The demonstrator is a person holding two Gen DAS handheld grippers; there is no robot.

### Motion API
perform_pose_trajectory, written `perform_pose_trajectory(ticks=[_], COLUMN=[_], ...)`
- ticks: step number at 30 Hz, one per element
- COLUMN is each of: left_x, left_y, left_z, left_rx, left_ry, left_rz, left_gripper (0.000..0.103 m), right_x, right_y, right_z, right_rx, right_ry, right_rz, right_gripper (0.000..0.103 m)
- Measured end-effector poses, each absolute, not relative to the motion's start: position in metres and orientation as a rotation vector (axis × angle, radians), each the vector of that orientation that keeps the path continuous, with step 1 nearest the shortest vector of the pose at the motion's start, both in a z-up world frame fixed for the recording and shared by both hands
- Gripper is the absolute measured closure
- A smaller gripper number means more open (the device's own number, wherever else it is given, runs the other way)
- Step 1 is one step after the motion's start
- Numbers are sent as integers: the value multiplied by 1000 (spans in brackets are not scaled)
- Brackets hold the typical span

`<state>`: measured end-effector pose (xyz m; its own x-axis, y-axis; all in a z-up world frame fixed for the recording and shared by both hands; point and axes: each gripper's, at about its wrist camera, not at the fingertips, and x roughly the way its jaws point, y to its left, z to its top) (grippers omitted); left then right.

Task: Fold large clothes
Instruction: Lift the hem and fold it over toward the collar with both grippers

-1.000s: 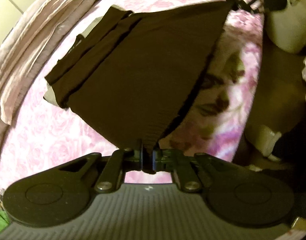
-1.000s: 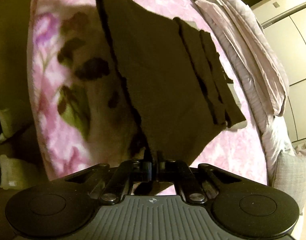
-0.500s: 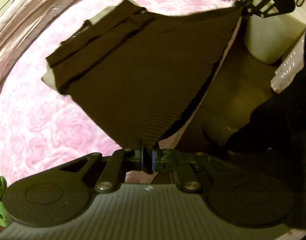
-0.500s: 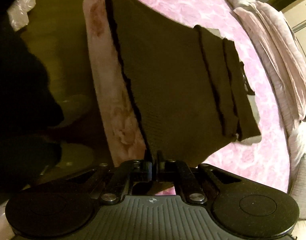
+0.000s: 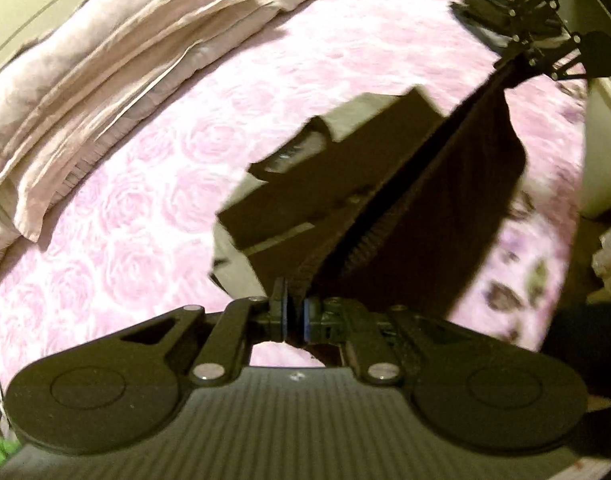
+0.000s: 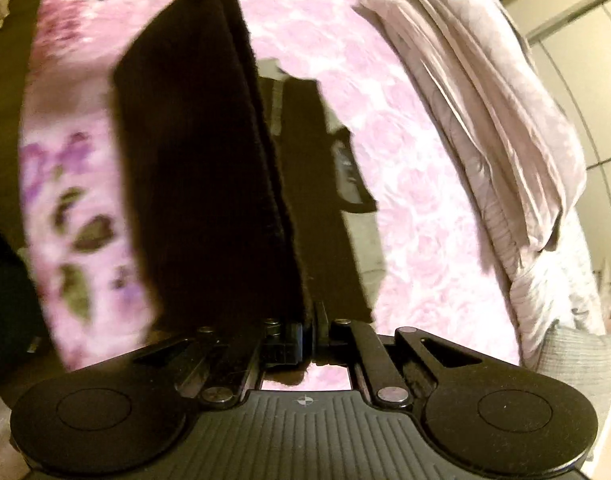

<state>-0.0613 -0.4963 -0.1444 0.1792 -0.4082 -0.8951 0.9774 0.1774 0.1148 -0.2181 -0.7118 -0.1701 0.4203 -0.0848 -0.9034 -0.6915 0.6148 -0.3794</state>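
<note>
A dark brown knit garment (image 5: 445,208) is lifted off the pink rose-patterned bed (image 5: 153,184), its ribbed hem stretched taut between both grippers. My left gripper (image 5: 293,314) is shut on one hem corner. The right gripper (image 5: 545,46) appears far right in the left wrist view, holding the other corner. In the right wrist view, my right gripper (image 6: 308,334) is shut on the hem of the garment (image 6: 193,184), which hangs edge-on. The garment's far part with folded sleeves (image 5: 337,184) lies flat on the bed.
A bunched pale pink duvet (image 5: 97,76) lies along the bed's far side, also the duvet (image 6: 485,100) at right. A grey cushion (image 6: 577,364) sits at the bed's corner. A white cabinet (image 5: 601,148) and dark floor (image 6: 1,100) border the bed's near edge.
Both grippers have lifted the hem and carried it over the bed toward the folded sleeves. The garment, spread flat before, now hangs doubled and edge-on between them.
</note>
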Motion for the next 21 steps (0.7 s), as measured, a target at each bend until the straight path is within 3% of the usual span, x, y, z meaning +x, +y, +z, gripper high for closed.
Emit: perform_pose_trajectory(ticks=[10, 21], left_x=[45, 107], left_y=[-575, -624], left_z=[-225, -292], left_rx=[835, 834], left_ry=[1059, 1134], left_rz=[-1083, -1122], left_gripper=[98, 98], right_x=[-74, -2], right_y=[-784, -827], right_z=[-242, -295], right_rx=[-650, -470], right_ry=[1207, 1318], right_rz=[526, 490], right_gripper=[103, 103])
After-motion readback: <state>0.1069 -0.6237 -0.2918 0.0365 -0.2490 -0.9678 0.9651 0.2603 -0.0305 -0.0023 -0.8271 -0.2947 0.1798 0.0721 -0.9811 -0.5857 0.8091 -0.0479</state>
